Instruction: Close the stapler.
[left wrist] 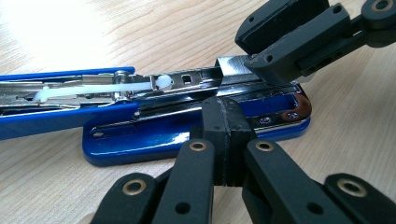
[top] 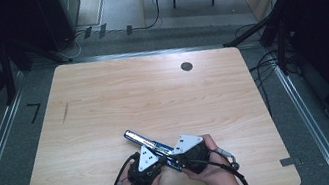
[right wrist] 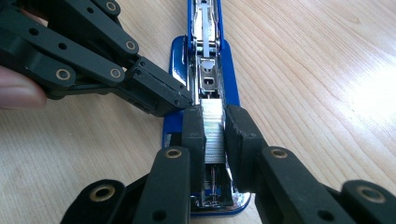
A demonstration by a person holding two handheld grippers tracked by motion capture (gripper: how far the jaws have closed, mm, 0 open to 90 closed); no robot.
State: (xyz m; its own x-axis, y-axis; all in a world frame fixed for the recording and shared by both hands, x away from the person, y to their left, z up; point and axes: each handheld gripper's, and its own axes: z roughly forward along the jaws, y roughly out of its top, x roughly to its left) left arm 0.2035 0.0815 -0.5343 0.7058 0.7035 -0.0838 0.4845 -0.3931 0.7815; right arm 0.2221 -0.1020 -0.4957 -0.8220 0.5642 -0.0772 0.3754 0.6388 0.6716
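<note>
The right gripper [right wrist: 215,135] pinches a silvery ribbed block of staples [right wrist: 214,133] over the steel channel of the opened glossy blue stapler [top: 154,147], at 6 o'clock on the pale woodgrain desk [top: 102,98]. The left gripper [left wrist: 229,140], pressed together, steadies the base. Best lower the strip square, jaws aligned with the channel.
</note>
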